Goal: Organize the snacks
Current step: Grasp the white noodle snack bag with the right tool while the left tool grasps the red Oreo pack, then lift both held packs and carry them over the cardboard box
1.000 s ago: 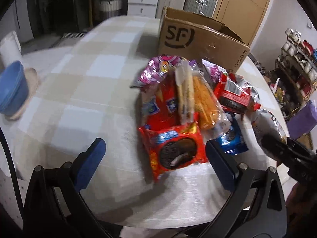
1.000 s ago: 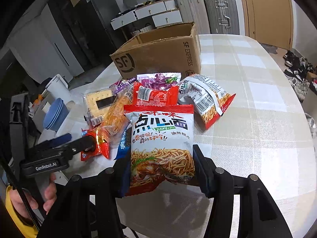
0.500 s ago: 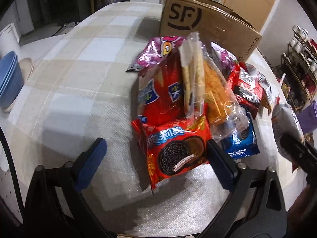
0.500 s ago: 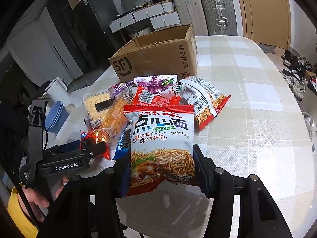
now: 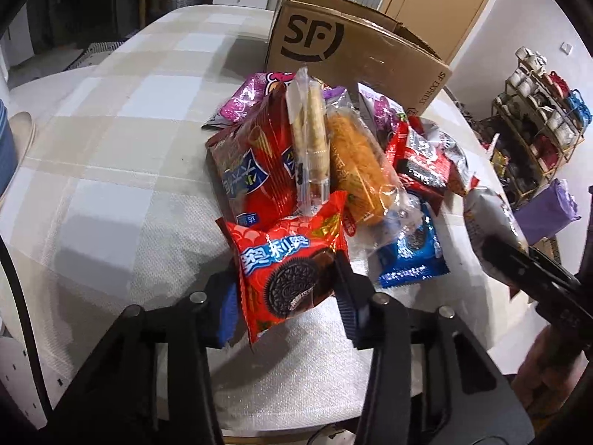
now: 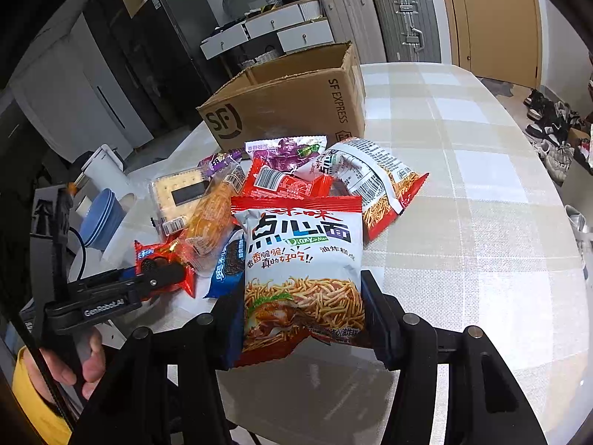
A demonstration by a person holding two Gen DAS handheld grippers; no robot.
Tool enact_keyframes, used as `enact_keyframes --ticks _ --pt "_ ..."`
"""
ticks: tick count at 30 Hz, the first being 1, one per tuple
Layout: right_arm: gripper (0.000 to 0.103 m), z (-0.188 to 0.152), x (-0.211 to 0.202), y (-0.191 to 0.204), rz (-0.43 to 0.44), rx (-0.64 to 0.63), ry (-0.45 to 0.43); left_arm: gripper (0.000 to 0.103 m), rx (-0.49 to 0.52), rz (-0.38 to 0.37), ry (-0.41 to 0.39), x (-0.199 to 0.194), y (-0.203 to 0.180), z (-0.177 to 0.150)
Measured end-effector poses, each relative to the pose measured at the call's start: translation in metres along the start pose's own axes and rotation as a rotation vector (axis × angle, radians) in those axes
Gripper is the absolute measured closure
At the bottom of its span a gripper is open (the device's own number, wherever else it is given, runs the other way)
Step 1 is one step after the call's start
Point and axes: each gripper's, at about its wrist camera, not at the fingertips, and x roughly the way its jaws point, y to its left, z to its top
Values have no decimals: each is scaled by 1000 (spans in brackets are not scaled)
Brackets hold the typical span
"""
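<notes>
1. Snacks lie heaped mid-table [image 5: 122, 170], just before the open box [image 5: 355, 52] that stands toward the far edge; we judge the box is where they go.
2. Our left gripper [image 5: 287, 293] is closing on the red cookie pack [image 5: 292, 270] at the heap's near edge. The pack sits between the jaws, and its sides already look pinched by the pads.
3. Our right gripper [image 6: 302, 315] holds the noodle bag [image 6: 302, 270], jaws narrowed on its lower part, above the table's near edge.
4. To do this grasp well, we let the left jaws finish closing before lifting, squeezing only enough to hold; the cookies inside would probably crack under more.
5. The pack's far end touches the clear wafer sleeve [image 5: 309, 141] and the orange bun pack [image 5: 361, 170]. We lift straight up and slowly, so the heap does not drag along.
6. We keep the right gripper clear of the left one's path toward the box.
</notes>
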Motion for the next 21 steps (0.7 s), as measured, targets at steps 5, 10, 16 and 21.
enact_keyframes --ticks 5,10,16,21 --pt "48 0 3 -1 -6 5 6 65 11 -24 1 -7 5 -2" --pt "48 0 2 -3 -5 11 0 66 -12 -45 -11 -17 16 -4" --pt "48 2 -18 -2 13 15 -90 69 -19 -56 -39 -30 22 -5" --pt "48 3 -26 0 22 12 -124 71 -4 -60 -36 -34 20 -7"
